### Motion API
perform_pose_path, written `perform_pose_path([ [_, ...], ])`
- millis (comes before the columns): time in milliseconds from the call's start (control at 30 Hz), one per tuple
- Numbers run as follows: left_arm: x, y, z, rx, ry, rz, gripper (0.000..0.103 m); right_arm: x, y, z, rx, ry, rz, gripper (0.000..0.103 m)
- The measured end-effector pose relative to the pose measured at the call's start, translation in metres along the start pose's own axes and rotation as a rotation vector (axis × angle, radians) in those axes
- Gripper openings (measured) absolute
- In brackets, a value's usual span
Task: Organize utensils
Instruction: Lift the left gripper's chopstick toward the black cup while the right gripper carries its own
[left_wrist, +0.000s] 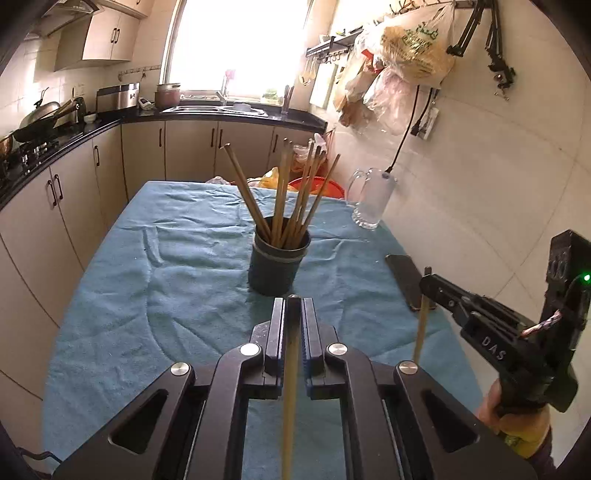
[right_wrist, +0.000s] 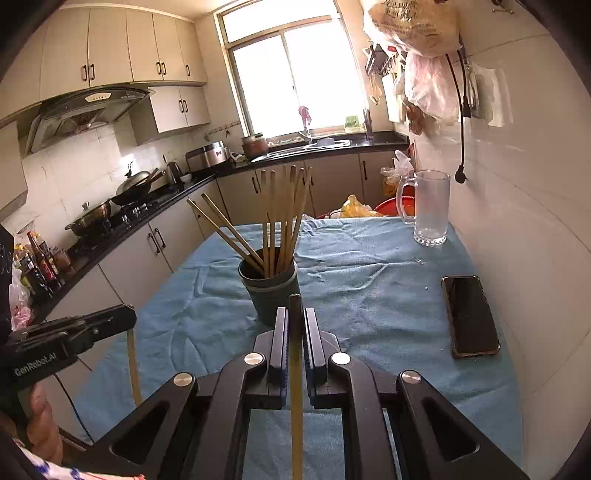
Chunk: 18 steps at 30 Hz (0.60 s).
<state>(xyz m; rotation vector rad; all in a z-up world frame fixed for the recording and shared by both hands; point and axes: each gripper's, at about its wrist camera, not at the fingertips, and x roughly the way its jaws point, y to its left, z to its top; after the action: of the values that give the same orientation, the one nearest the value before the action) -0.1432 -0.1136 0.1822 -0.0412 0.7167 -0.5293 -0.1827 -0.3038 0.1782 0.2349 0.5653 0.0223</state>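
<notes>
A dark round holder (left_wrist: 279, 264) (right_wrist: 271, 290) stands mid-table on the blue cloth, with several wooden chopsticks (left_wrist: 295, 199) (right_wrist: 282, 218) fanned out of it. My left gripper (left_wrist: 294, 302) is shut on one wooden chopstick (left_wrist: 290, 398) that hangs down between its jaws, just short of the holder. My right gripper (right_wrist: 295, 312) is likewise shut on a chopstick (right_wrist: 296, 406). Each gripper shows in the other's view: the right gripper (left_wrist: 428, 280) with its chopstick at the right, the left gripper (right_wrist: 127, 317) with its chopstick at the left. A hand holds each handle.
A black phone (right_wrist: 469, 315) (left_wrist: 406, 278) lies on the cloth (right_wrist: 369, 266) by the tiled wall. A clear glass mug (right_wrist: 430, 206) (left_wrist: 371, 197) stands at the table's far right corner. Kitchen cabinets and a counter with pots run along the left. Bags hang on the wall.
</notes>
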Motion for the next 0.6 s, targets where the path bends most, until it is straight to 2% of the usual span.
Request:
perform_pose_path([
  [233,-0.015,-0.004,-0.001,-0.006,-0.011,-0.036,0.007,-0.017,0.002,0.000,-0.004,-0.031,0.014,0.008],
  [600,-0.035,-0.009,0.002,0.011,-0.063,-0.039,0.007,-0.035,0.011,0.004,-0.026,-0.071,0.024,0.008],
])
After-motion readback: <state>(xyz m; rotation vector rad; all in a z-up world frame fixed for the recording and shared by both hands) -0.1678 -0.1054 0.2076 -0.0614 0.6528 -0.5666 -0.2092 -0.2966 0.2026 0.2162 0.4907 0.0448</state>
